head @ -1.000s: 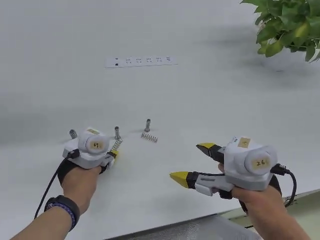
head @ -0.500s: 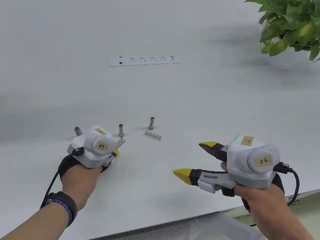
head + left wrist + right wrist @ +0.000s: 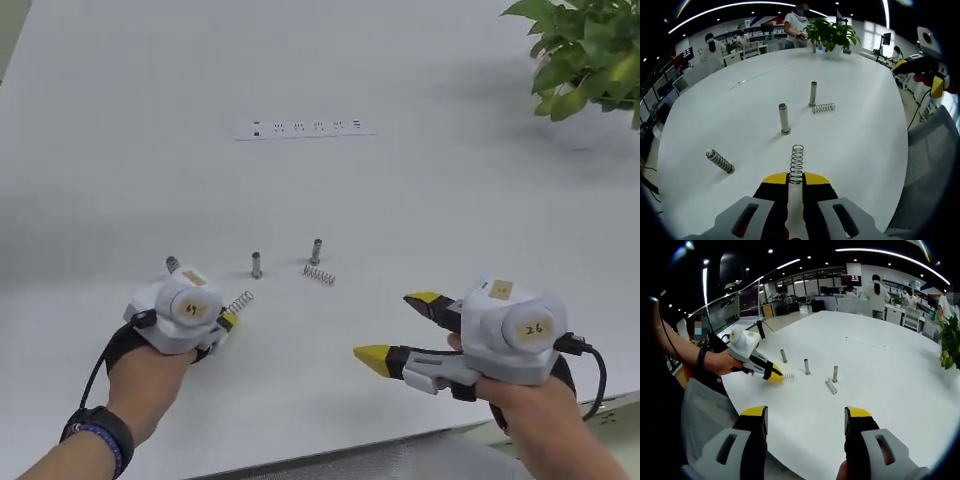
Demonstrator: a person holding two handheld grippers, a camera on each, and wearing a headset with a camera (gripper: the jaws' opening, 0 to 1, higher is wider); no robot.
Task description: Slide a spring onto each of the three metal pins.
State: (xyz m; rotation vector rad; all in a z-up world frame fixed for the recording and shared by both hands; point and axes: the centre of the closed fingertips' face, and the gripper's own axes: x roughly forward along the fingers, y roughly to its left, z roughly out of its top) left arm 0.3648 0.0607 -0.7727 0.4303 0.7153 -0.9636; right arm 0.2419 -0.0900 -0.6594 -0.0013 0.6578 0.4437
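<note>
Three metal pins stand on the white table: the left pin (image 3: 173,265) wears a spring, while the middle pin (image 3: 256,264) and right pin (image 3: 316,251) are bare. A loose spring (image 3: 319,274) lies beside the right pin. My left gripper (image 3: 225,322) is shut on one end of another spring (image 3: 240,302), which points toward the middle pin from a short way in front. In the left gripper view, that held spring (image 3: 797,162) sticks out of the left gripper (image 3: 795,177) below the middle pin (image 3: 784,118). My right gripper (image 3: 398,326) hovers open and holds nothing at the front right.
A white power strip (image 3: 305,128) lies far back on the table. A potted plant (image 3: 590,50) stands at the back right. The table's front edge (image 3: 330,455) runs just below both hands. People stand in the office behind the table in the gripper views.
The left gripper has drawn back a little from the middle pin, still holding the spring. The head camera has shifted. The right gripper has stayed open and roughly in place.
</note>
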